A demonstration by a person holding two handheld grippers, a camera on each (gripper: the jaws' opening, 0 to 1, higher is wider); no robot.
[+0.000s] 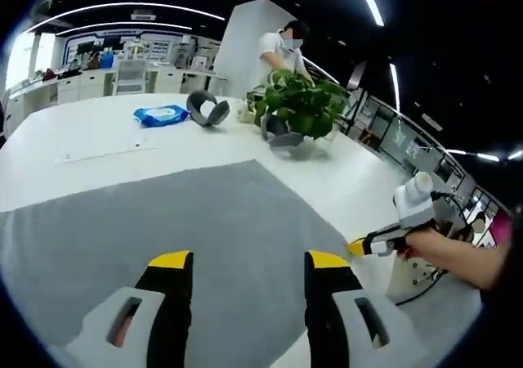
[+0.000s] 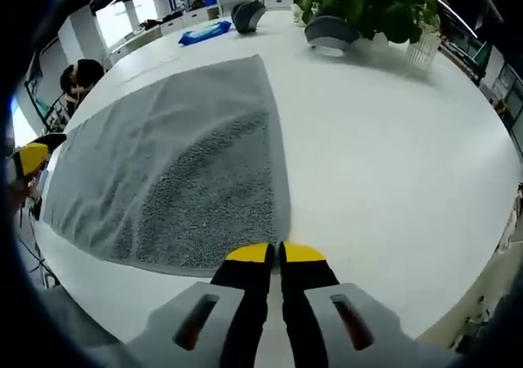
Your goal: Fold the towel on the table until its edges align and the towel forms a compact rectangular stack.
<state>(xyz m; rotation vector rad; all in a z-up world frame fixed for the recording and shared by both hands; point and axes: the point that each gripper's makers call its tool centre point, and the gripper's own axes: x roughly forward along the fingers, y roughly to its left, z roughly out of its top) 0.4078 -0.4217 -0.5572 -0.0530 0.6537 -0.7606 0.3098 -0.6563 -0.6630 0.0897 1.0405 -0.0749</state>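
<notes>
A grey towel lies spread flat on the white round table. In the left gripper view my left gripper is open, its yellow-tipped jaws standing wide apart over the towel's near edge. The right gripper, held by a hand, touches the towel's right corner. In the right gripper view the towel stretches away to the left. My right gripper is shut right at the towel's near corner, which runs in under the tips. The left gripper shows at the towel's far left side.
A potted green plant in a grey pot, a blue wipes pack and a grey curved object sit at the far side. A person stands behind the plant. The table edge curves close on the right.
</notes>
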